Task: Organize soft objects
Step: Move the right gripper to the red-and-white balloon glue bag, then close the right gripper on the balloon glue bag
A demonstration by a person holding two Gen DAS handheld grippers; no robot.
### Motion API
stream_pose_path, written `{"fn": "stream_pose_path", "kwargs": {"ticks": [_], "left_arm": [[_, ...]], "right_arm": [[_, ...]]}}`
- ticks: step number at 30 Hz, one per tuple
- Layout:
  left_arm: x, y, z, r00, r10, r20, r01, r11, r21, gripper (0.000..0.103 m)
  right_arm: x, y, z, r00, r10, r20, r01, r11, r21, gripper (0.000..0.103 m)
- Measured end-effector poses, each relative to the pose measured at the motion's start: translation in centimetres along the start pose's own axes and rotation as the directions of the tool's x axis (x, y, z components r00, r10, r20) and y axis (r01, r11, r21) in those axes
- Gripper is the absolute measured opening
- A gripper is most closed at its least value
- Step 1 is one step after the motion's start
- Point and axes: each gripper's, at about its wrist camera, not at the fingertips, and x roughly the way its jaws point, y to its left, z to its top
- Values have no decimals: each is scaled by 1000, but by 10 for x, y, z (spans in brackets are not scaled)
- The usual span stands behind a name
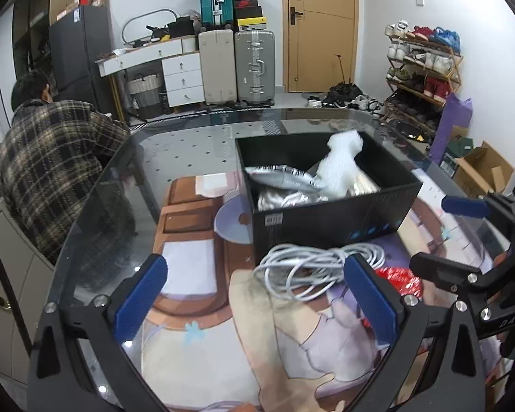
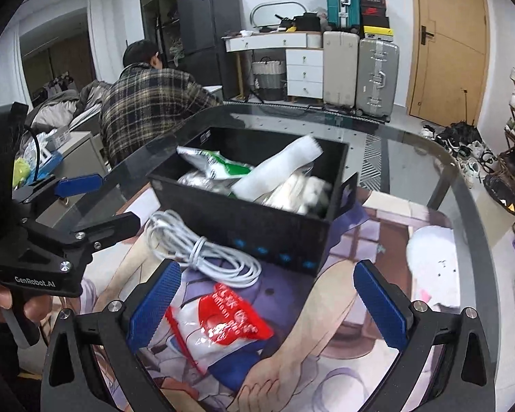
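Observation:
A black box (image 1: 343,216) (image 2: 257,226) stands on the printed mat and holds white foam wrap (image 1: 340,161) (image 2: 278,168), silver bags (image 1: 285,178) and a green-white bag (image 2: 219,164). A coiled white cable (image 1: 312,267) (image 2: 202,254) lies in front of the box. A red and clear plastic bag (image 2: 223,326) (image 1: 400,279) lies just before my right gripper (image 2: 267,309), which is open and empty. My left gripper (image 1: 257,302) is open and empty, with the cable just beyond its fingertips. The right gripper also shows in the left view (image 1: 429,237), the left one in the right view (image 2: 106,202).
The glass table (image 1: 189,144) carries a printed mat (image 1: 195,274). A white soft patch (image 2: 432,261) lies on the mat at right. A person in a plaid shirt (image 1: 51,171) sits beyond the table's left edge. Suitcases, drawers and a shoe rack (image 1: 422,65) stand behind.

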Motion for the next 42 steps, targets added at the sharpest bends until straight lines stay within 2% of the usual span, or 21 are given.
{"fn": "stream_pose_path", "kwargs": {"ticks": [11, 18, 27, 33, 35, 38, 42], "left_arm": [[7, -3, -26, 999, -6, -46, 6, 1000, -6, 103], [13, 4, -35, 997, 4, -75, -7, 999, -41, 103], [14, 2, -39, 997, -30, -75, 27, 999, -42, 103], [14, 12, -40, 996, -68, -65, 61, 993, -103, 103], [17, 13, -40, 993, -72, -94, 61, 992, -114, 103], [21, 11, -41, 988, -82, -127, 69, 992, -107, 103], [20, 7, -42, 990, -79, -117, 70, 994, -86, 103]], "right_arm": [[12, 8, -14, 996, 36, -85, -38, 999, -19, 102], [23, 11, -24, 988, 55, -141, -61, 997, -42, 102], [28, 15, -30, 980, 85, -179, -97, 994, -58, 102], [36, 19, -34, 973, 72, -220, -89, 994, -70, 102], [38, 19, -34, 971, 78, -228, -96, 993, -69, 102], [43, 21, -37, 971, 56, -234, -75, 994, -76, 102], [49, 26, -33, 972, 39, -230, -59, 995, -79, 102]]}}
